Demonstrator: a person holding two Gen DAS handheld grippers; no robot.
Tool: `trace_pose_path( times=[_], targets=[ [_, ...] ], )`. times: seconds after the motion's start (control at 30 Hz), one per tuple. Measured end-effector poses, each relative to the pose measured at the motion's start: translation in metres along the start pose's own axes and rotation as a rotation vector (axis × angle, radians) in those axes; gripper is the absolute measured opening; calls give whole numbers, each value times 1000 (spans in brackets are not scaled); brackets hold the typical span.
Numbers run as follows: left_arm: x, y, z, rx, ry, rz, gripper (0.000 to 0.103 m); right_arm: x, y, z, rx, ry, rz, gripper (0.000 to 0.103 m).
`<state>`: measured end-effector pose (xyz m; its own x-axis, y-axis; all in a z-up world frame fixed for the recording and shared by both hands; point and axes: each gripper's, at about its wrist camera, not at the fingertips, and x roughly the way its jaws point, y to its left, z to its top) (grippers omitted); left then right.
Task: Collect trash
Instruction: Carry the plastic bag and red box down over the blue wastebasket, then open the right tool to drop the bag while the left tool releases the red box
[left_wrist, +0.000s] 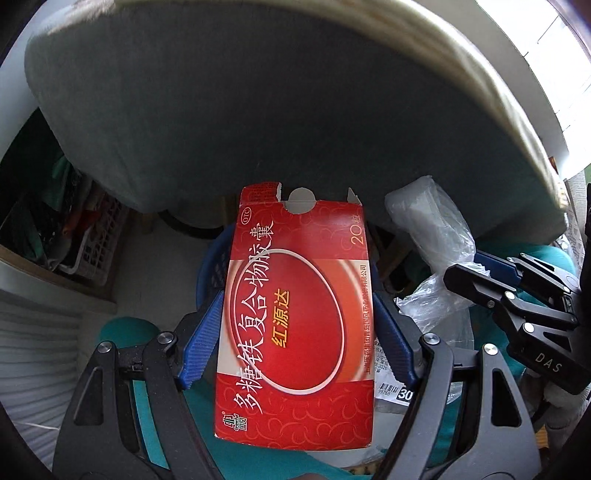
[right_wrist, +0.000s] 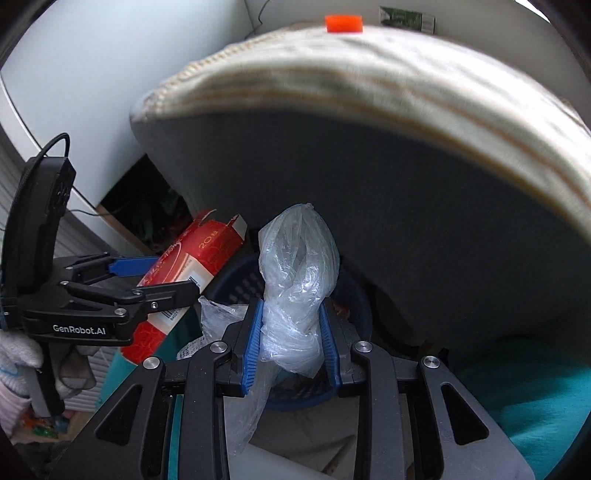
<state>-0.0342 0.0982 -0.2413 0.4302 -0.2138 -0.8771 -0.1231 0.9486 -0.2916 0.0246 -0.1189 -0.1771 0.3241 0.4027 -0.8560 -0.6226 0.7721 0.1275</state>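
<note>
Pinching a flat red cardboard medicine box (left_wrist: 295, 314) by its two long edges, the left gripper (left_wrist: 295, 325) carries it lengthwise between its blue ribbed fingers (left_wrist: 201, 343), torn flap end pointing forward; that edge grip suits a stiff, glossy carton whose empty walls would buckle under a squeeze on the broad faces. The right gripper (right_wrist: 291, 332) has its own blue fingers (right_wrist: 254, 343) drawn narrow around a crumpled clear plastic bag (right_wrist: 297, 280), bunched and knotted into a soft lump with a loose tail trailing below. Both pieces hang in the air just above a round dark-blue plastic basket (right_wrist: 240, 284) with slotted walls, which sits on the floor below the grippers and is presumably the bin; the two grippers ride side by side, the box near the basket's left rim and the bag over its middle, likely so both can be dropped in together. Behind and above looms a thick grey upholstered cushion (right_wrist: 388, 206) with a cream ribbed edge, a small orange block (right_wrist: 343, 23) resting on top. Teal fabric (right_wrist: 524, 402) lies to the right, and a white slotted crate (left_wrist: 94, 254) stands off left.
</note>
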Motion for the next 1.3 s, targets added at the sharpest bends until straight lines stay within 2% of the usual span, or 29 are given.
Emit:
trace_pose_path(
  times=[0.73, 0.83, 0.97, 1.0, 1.3],
  targets=[
    [33, 1, 1, -21, 70, 32, 82, 62, 10, 7, 57, 94, -11, 31],
    [34, 0, 2, -21, 79, 30, 82, 66, 8, 9, 71, 106, -6, 34],
    [38, 4, 5, -41, 97, 34, 82, 70, 7, 10, 73, 121, -17, 53],
    [39, 5, 6, -45, 103, 33, 82, 72, 8, 10, 72, 122, -20, 55],
    [38, 6, 6, -36, 101, 24, 82, 77, 10, 11, 80, 131, -19, 55]
  ],
)
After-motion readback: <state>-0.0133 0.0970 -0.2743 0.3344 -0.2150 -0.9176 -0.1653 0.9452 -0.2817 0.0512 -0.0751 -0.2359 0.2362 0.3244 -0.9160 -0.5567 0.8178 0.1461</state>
